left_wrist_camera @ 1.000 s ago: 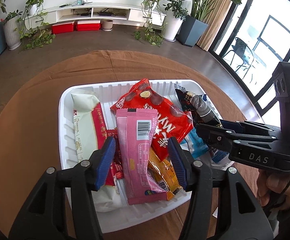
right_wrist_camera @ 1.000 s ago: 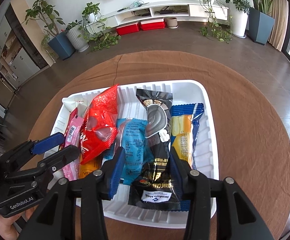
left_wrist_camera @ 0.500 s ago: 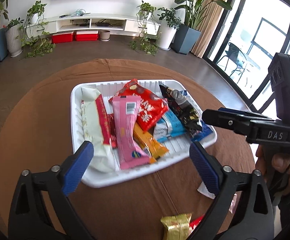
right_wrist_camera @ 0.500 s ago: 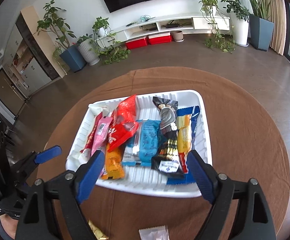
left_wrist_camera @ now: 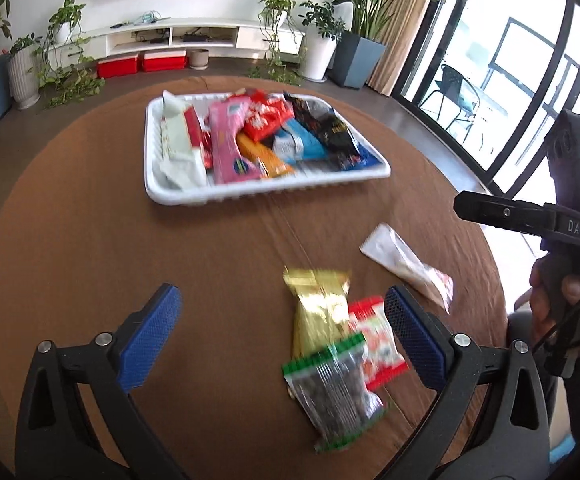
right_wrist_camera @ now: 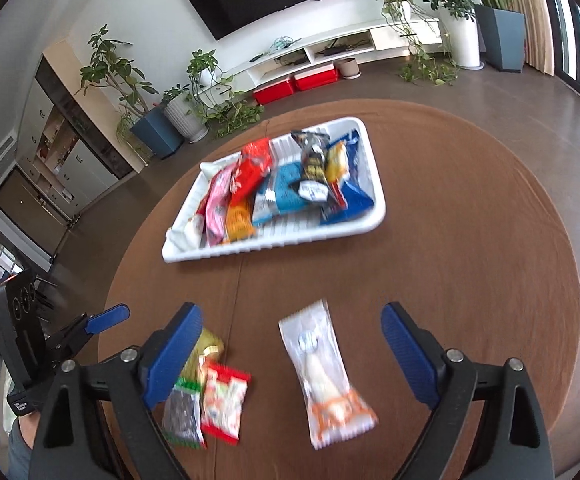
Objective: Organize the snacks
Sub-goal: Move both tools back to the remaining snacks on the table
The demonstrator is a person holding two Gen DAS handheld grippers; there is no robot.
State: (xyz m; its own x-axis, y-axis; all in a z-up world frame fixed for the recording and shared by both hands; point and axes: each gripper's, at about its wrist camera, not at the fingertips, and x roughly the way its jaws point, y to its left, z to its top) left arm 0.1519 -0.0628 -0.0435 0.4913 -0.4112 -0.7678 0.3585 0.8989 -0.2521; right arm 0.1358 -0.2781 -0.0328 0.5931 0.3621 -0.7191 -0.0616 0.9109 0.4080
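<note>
Both grippers, left gripper (left_wrist_camera: 282, 340) and right gripper (right_wrist_camera: 290, 356), have just opened, empty; white packet (right_wrist_camera: 326, 376) lies between the right jaws, needing a descent and squeeze.

Round brown table (left_wrist_camera: 90, 232) with wide bare cloth between a crowded white tray (left_wrist_camera: 274, 194) at the far side and four loose snack packets near the front edge. Gold (left_wrist_camera: 322, 312), red (left_wrist_camera: 378, 340) and green-edged (left_wrist_camera: 338, 388) packets overlap in a cluster; a clear white packet (right_wrist_camera: 322, 372) lies apart, open cloth around it
</note>
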